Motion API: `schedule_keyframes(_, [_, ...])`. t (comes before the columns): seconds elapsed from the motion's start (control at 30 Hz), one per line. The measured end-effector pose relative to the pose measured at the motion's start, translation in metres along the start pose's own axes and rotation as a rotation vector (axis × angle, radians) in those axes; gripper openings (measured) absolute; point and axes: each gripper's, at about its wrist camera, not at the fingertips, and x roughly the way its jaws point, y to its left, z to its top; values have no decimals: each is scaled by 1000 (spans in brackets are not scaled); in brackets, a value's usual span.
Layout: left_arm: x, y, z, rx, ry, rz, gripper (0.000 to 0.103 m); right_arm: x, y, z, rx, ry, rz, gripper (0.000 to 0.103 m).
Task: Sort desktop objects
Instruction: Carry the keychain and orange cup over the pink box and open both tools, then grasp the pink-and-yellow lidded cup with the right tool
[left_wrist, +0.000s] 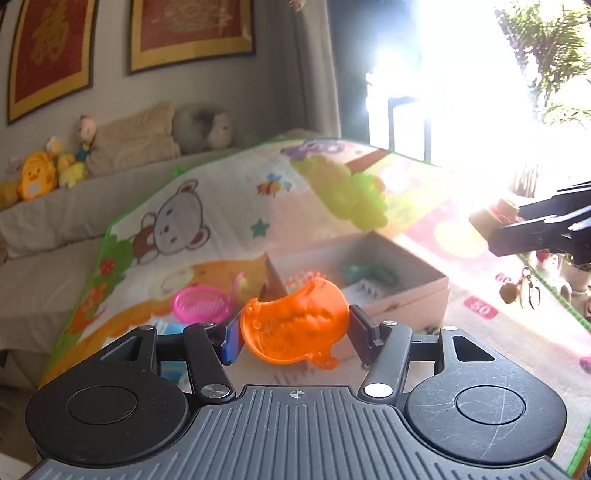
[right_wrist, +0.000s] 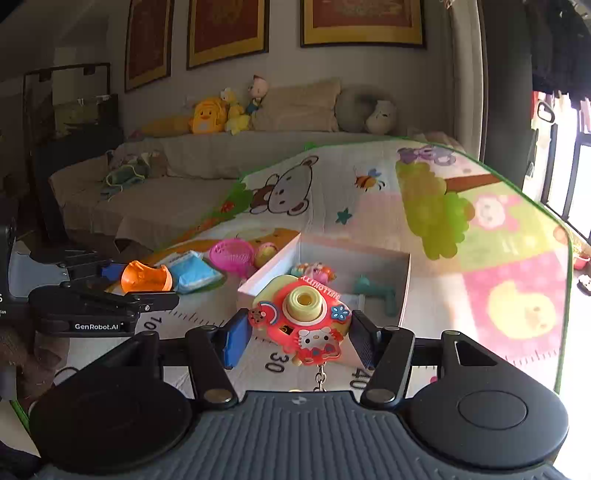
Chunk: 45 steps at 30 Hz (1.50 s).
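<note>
1. You are clamping an orange toy basket (left_wrist: 293, 325) between the pads of your left gripper (left_wrist: 295, 332), and it is hanging clear of the cartoon play mat (left_wrist: 221, 206), just near of the open cardboard box (left_wrist: 406, 295).
2. You are gripping a red toy camera (right_wrist: 301, 321) in your right gripper (right_wrist: 299, 332); its keychain (right_wrist: 320, 376) is dangling below, and it is sitting just near of the same box.
3. Both loads are looking squarely seated, so keep each squeeze steady and avoid rolling the wrists, since the basket's thin curved wall could slip.
4. Carry each toy forward over the near rim of the box before lowering; the keychain is likely to snag on that rim if you are travelling too low.
5. Aim for the bare floor of the box, right of the small pink toy (right_wrist: 317, 271) and near of the teal toy (right_wrist: 373, 290) already lying inside.
6. Keep the two grippers well apart, dropping one toy at a time.
7. The pink basket (right_wrist: 232, 254) and blue packet (right_wrist: 194, 271) are waiting on the mat, left of the box.
</note>
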Motion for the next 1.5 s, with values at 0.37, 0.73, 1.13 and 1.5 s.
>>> schedule_keyframes(0.37, [83,-13,23,-28,-10,-47,94,81,-39,72,73,18,-65,61])
schedule_keyframes(0.73, [76,75,-79,-222,175,219,96,177,7,89,34,195,61,69])
schedule_keyframes(1.13, [67,96,-88,-332,160,177,99,374,92,82,-147,474,-48,43])
schedule_keyframes(1.5, [66,91,-90,-275,209,101,102,365,99,53,-103,669,28,28])
